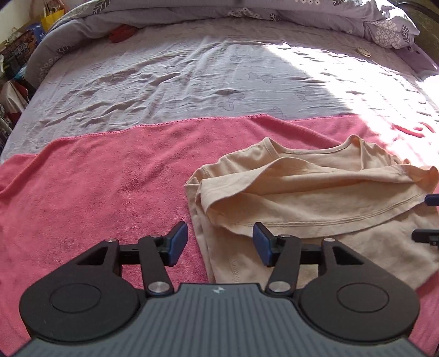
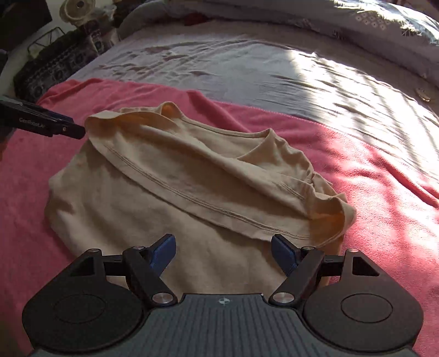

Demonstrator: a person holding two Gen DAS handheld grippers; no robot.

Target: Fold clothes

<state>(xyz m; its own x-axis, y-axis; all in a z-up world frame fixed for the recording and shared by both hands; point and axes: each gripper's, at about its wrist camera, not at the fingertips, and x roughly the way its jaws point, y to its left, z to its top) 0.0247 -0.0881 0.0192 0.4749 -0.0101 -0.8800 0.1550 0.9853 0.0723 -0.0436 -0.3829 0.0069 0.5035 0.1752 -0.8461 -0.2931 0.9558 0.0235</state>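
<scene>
While the beige cotton T-shirt [image 2: 175, 175] lies half folded on a pink terry towel [image 1: 96, 186] spread over the bed, the left tongs [image 1: 220, 243] gape empty above its left edge and the right tongs [image 2: 223, 252] hover wide apart, gripping nothing, over its near part.

Bedroom in lived-in home. Wide bed [image 1: 192, 77] fills view, wrinkled lilac sheet with faint printed outlines. Rumpled grey floral duvet [image 1: 274, 8] bunched along far edge, flower-patterned pillow [image 1: 389, 33] at far right. Pink towel [image 1: 96, 178] spread across near side. Sunlight striping sheet at right, as through window. Household clutter stacked beyond left bedside: yellow bag [image 1: 50, 16], boxes, dark patterned cushion [image 2: 60, 63], small fan [image 2: 78, 9] against far wall.
</scene>
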